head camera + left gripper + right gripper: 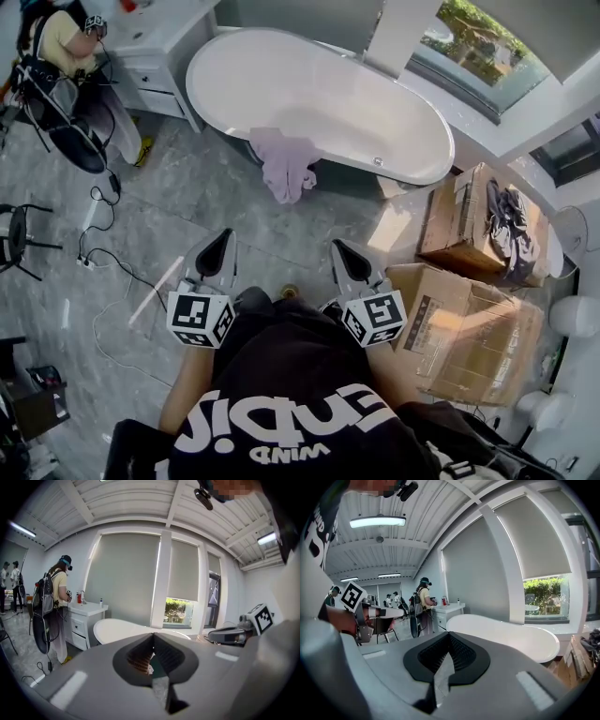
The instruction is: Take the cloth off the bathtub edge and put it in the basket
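A pale purple cloth [286, 161] hangs over the near edge of the white bathtub [412, 169], its lower end drooping toward the grey floor. My left gripper [223, 236] and right gripper [339, 246] are held close to the person's body, well short of the cloth, and point toward the tub. Both are shut with nothing between the jaws. In the left gripper view the closed left gripper [153, 634] faces the bathtub [117, 629]. The right gripper view has the closed right gripper [449, 633] with the bathtub [511, 632] to its right. I can make out no basket.
Two cardboard boxes [469, 328] [464, 220] stand at the right, the far one with dark clothes on it. A white vanity [159, 47] and a person with a backpack [56, 47] are at the far left. Cables [103, 253] and a black chair [14, 234] lie left.
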A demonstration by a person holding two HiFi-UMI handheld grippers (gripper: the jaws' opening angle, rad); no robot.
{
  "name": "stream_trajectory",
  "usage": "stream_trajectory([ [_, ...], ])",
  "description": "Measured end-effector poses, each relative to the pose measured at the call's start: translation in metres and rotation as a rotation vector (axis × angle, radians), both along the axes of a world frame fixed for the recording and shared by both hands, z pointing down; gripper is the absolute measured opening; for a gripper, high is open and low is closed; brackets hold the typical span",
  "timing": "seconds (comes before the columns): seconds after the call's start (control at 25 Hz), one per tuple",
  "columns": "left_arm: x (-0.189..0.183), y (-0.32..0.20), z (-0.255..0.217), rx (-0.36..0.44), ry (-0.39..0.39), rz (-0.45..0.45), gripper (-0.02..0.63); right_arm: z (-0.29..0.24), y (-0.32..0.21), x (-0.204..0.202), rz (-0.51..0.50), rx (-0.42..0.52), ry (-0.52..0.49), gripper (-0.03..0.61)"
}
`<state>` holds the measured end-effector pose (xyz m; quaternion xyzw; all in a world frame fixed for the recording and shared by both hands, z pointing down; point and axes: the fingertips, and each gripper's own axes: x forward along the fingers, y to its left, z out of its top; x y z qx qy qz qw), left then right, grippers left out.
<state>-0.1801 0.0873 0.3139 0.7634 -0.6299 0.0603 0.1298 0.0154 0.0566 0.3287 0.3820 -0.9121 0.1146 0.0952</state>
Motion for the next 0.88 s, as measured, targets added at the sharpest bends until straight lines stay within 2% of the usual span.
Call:
stream_trajectory([
  [0.32,-0.011,-0.032,0.007,-0.018,0.0,-0.027,-0.003,0.002,-0.036,-0.012,-0.022,-0.012,-0.002,0.009],
  [0.88,-0.029,-0.14,0.024,-0.03,0.012,0.053,-0.003,0.015,-0.13,-0.033,0.041,-0.03,0.018,0.009],
])
